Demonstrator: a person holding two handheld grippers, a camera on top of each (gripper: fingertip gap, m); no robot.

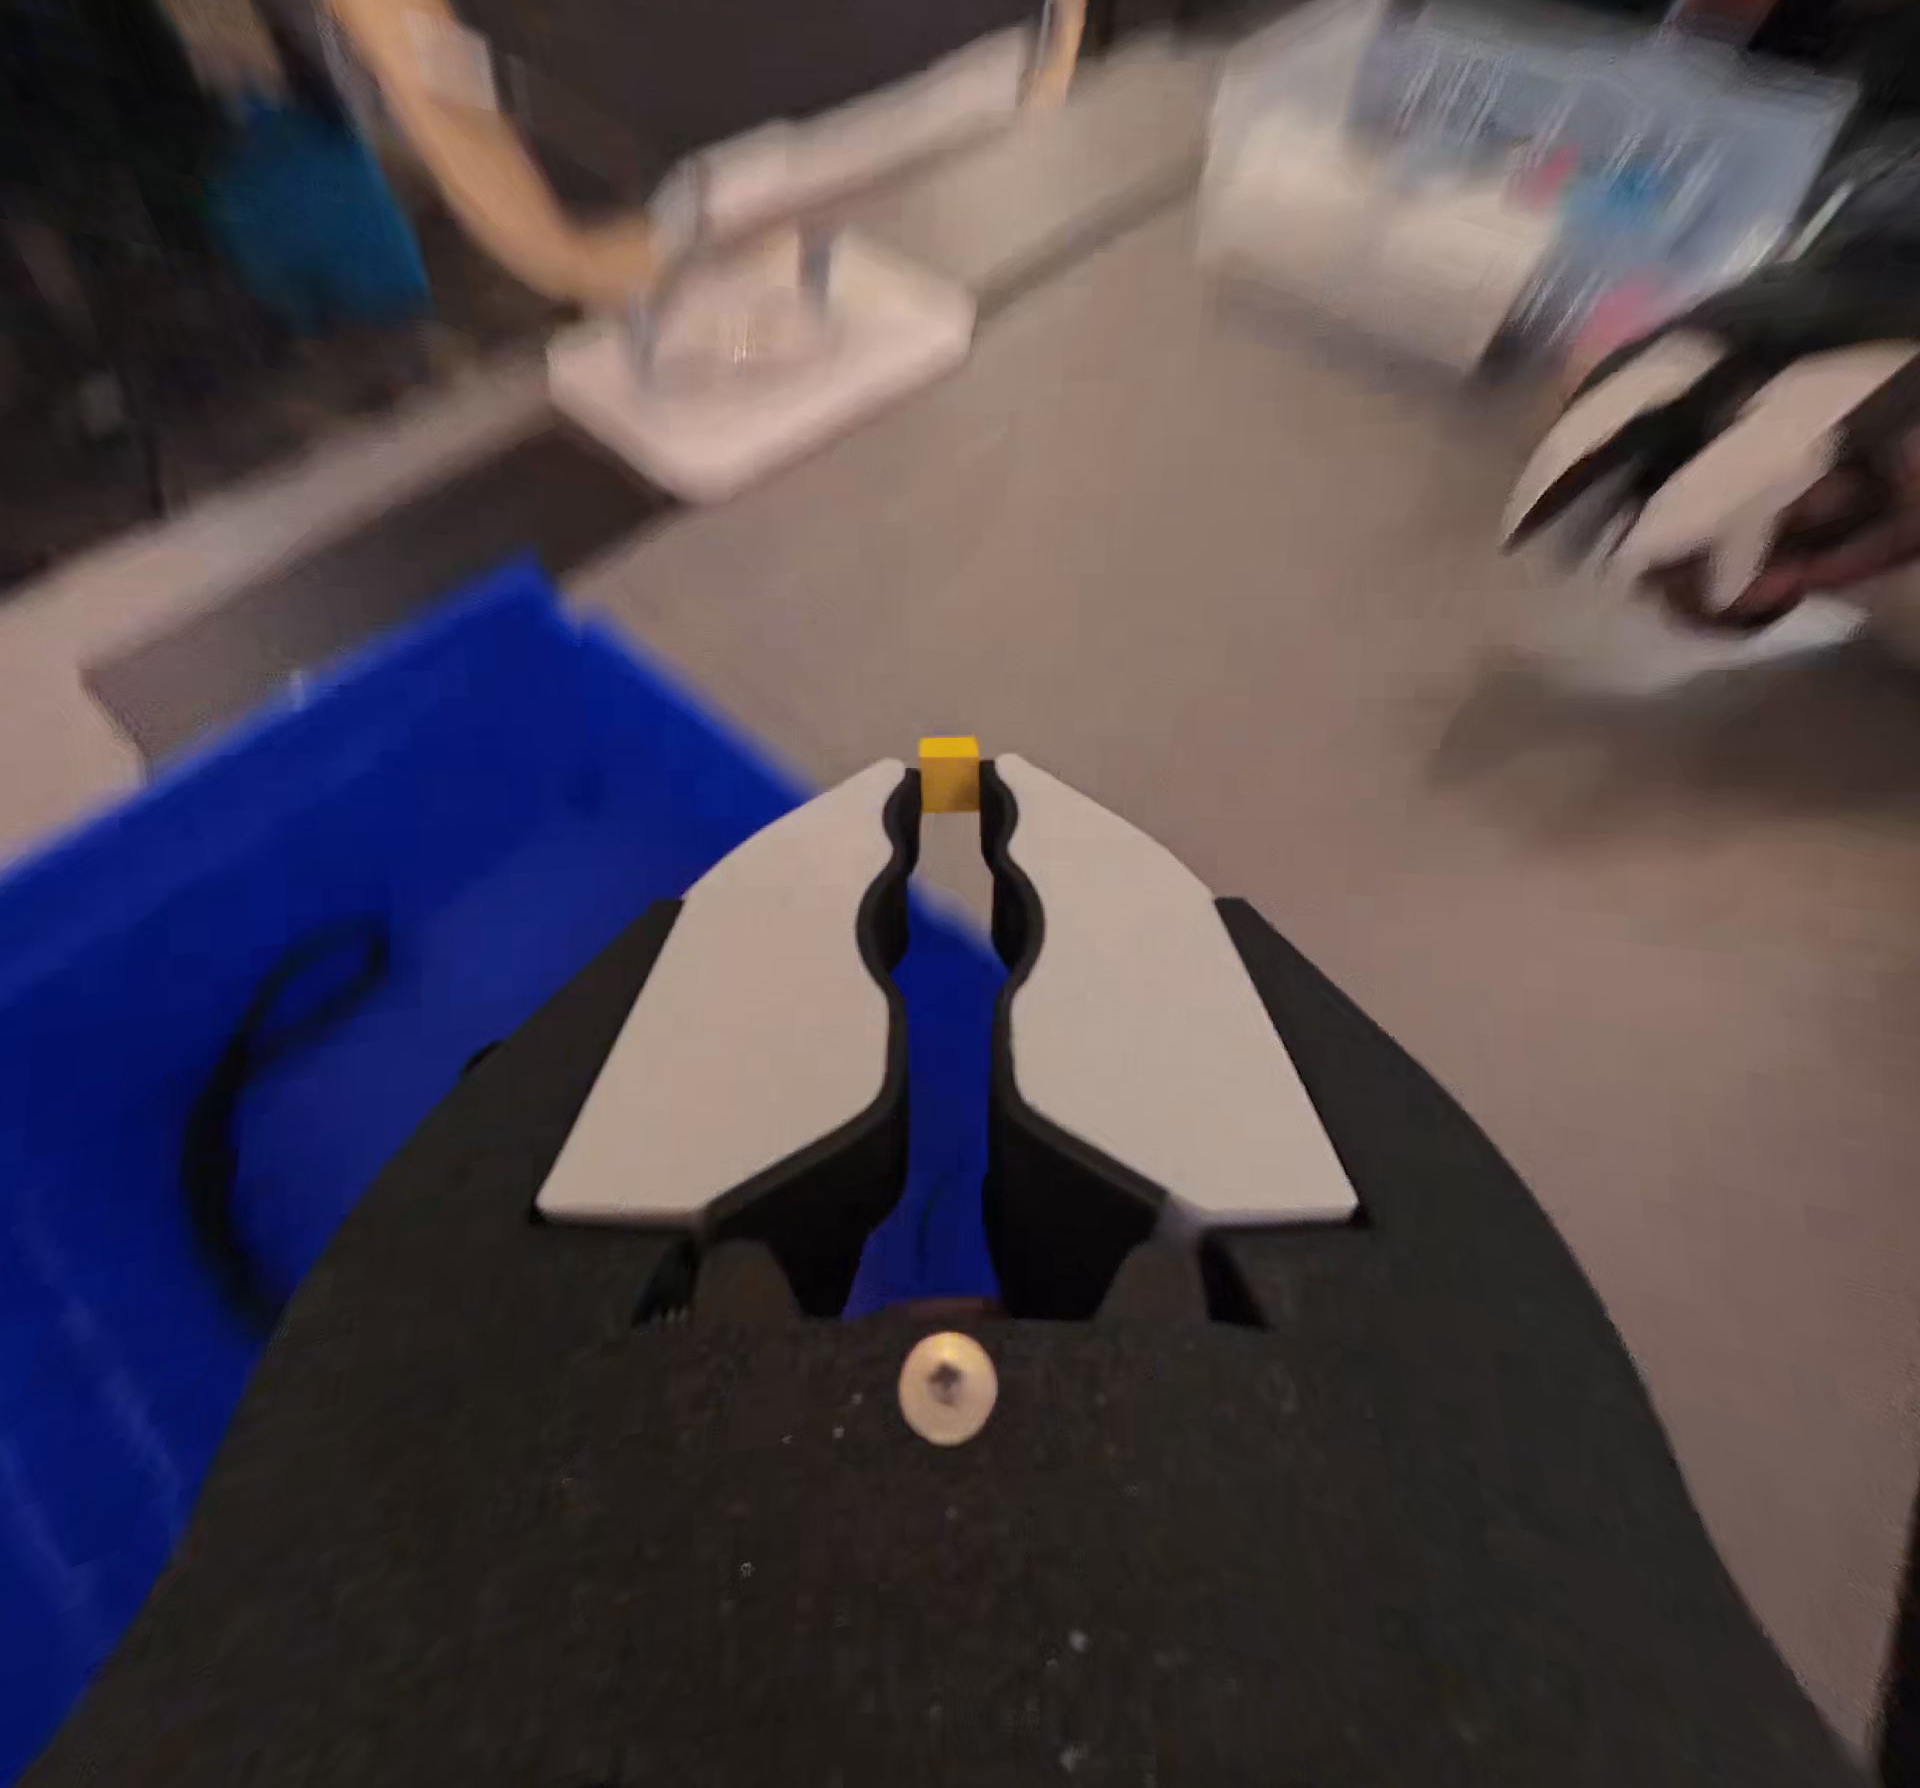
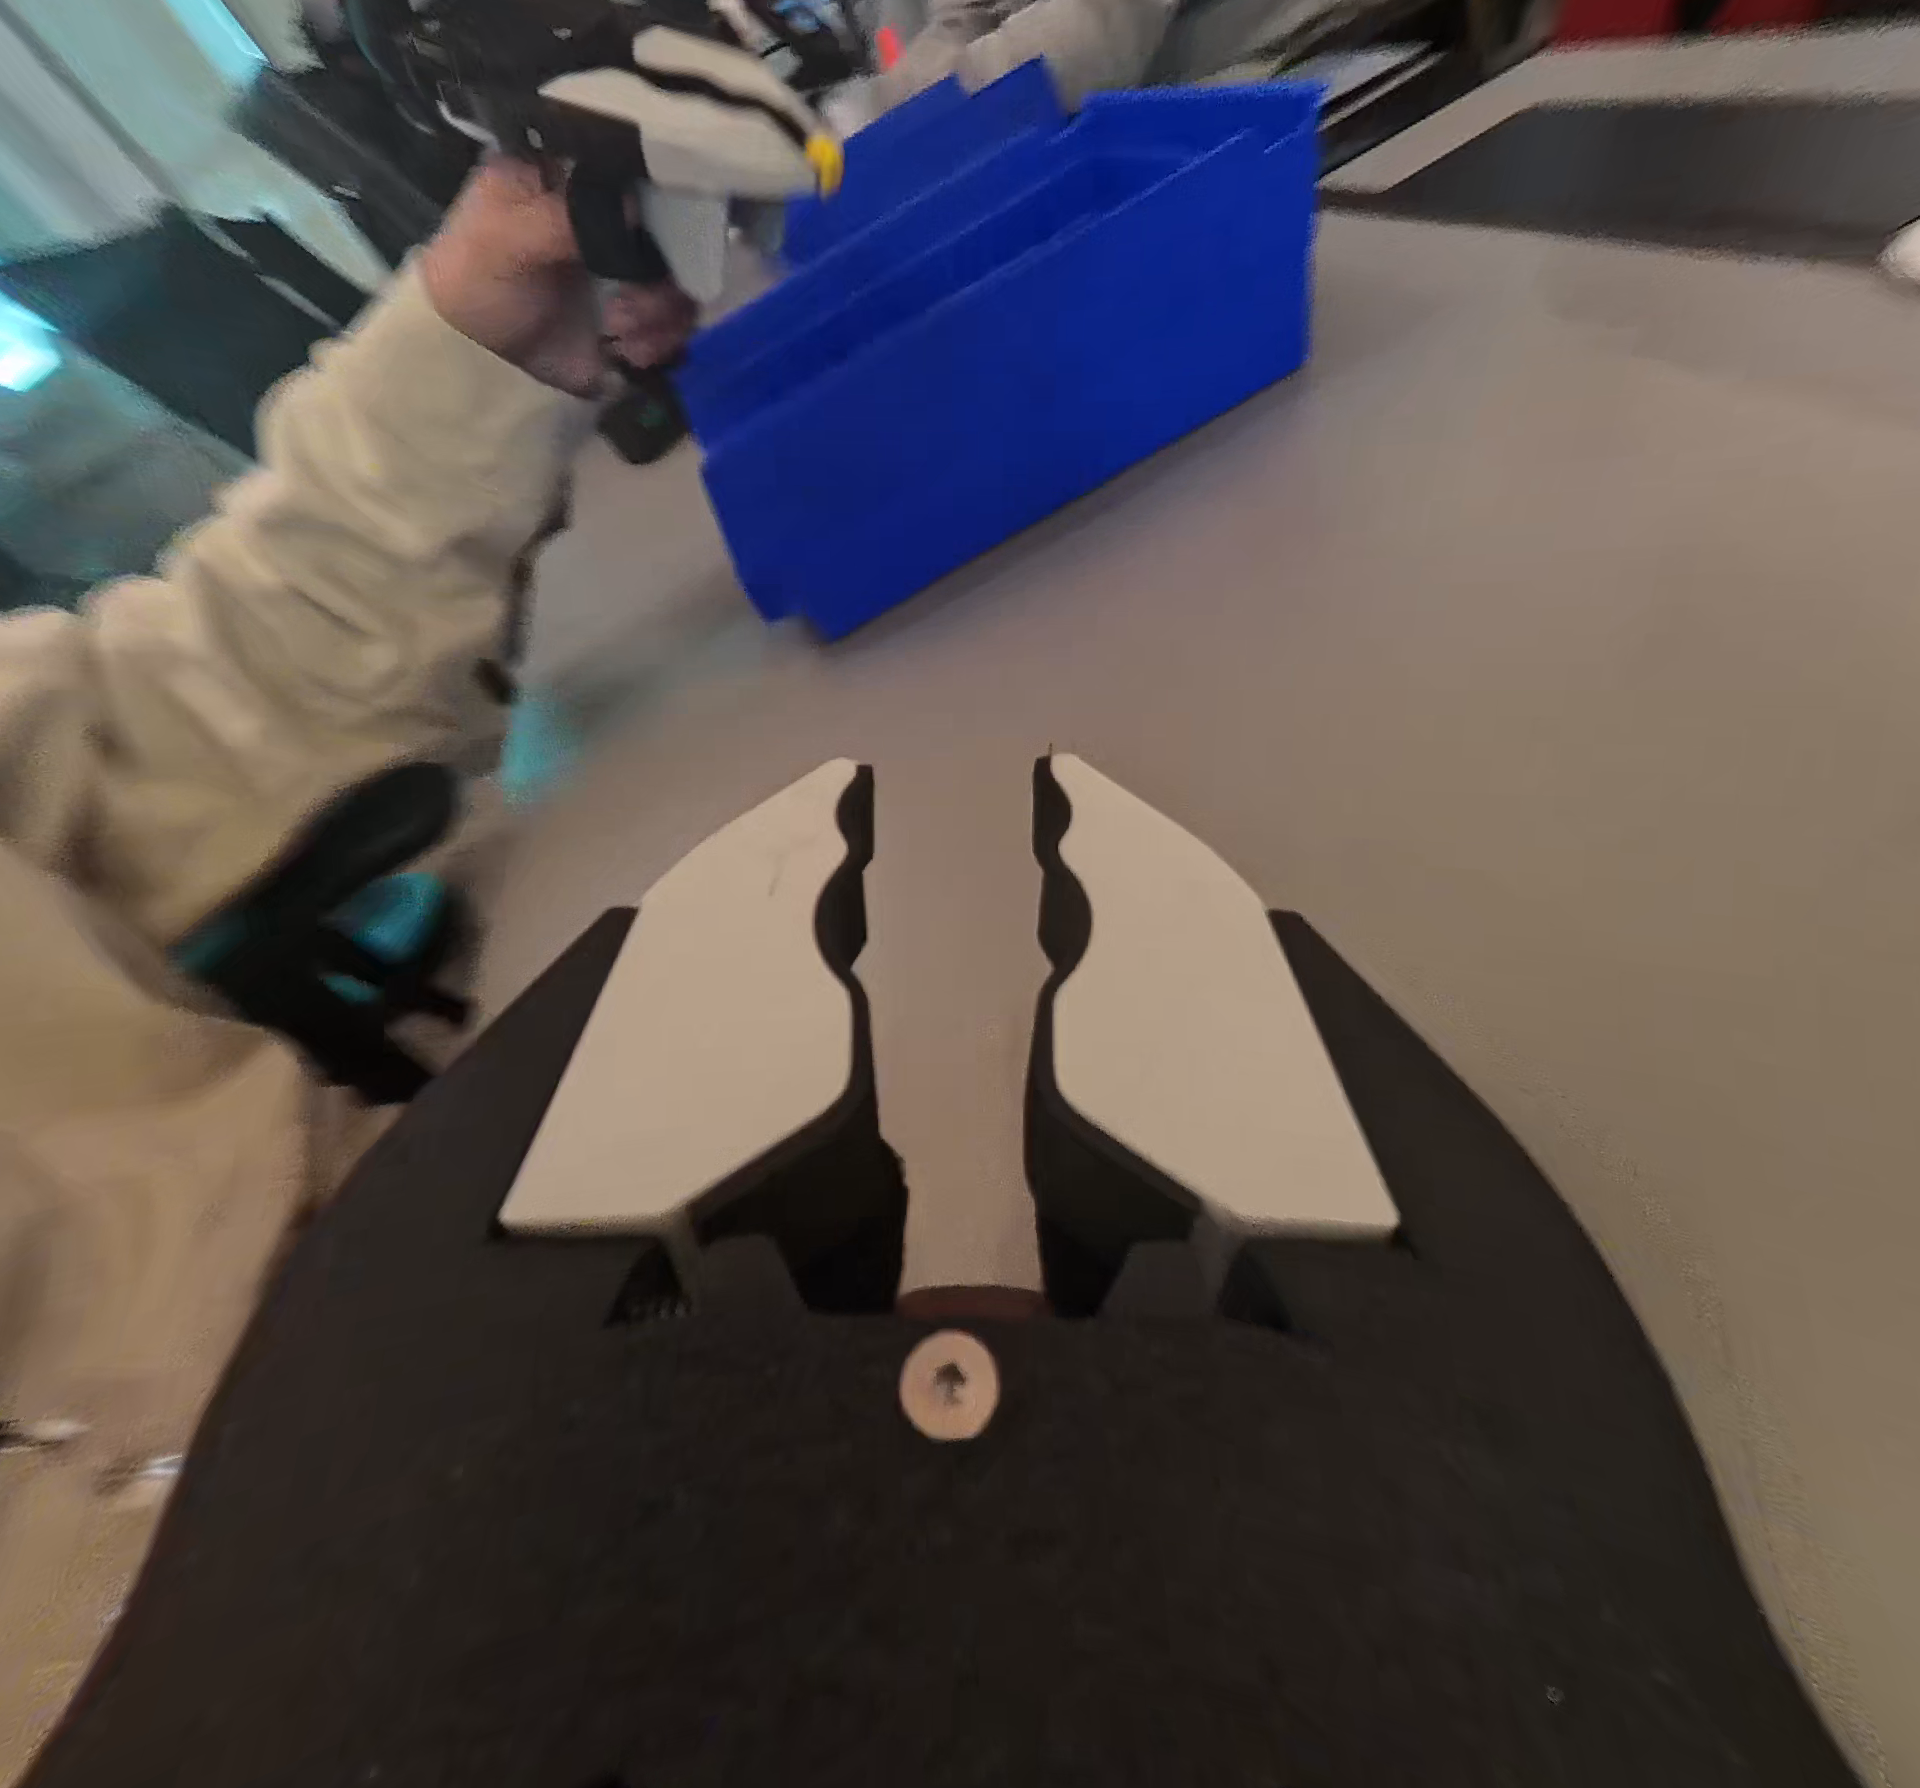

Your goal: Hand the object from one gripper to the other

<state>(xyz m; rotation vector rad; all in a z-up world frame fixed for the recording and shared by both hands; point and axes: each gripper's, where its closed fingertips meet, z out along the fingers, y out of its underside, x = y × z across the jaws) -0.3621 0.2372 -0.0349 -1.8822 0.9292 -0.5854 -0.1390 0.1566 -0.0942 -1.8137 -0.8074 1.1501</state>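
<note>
My left gripper [image 1: 951,782] is shut on a small yellow block [image 1: 950,776], pinched at the fingertips and held above the grey table near a blue bin [image 1: 364,907]. In the right wrist view the left gripper [image 2: 821,164] shows at the upper left with the yellow block [image 2: 826,161] at its tip, above the blue bin [image 2: 997,388]. My right gripper [image 2: 953,782] is open and empty over the table. It shows blurred at the right edge of the left wrist view [image 1: 1621,512], apart from the block.
A grey table [image 2: 1455,699] carries the blue bin. A white stand with clear parts [image 1: 769,356] sits at the back in the left wrist view. A clear box [image 1: 1507,159] stands at the back right. A person's cream sleeve [image 2: 291,575] fills the left of the right wrist view.
</note>
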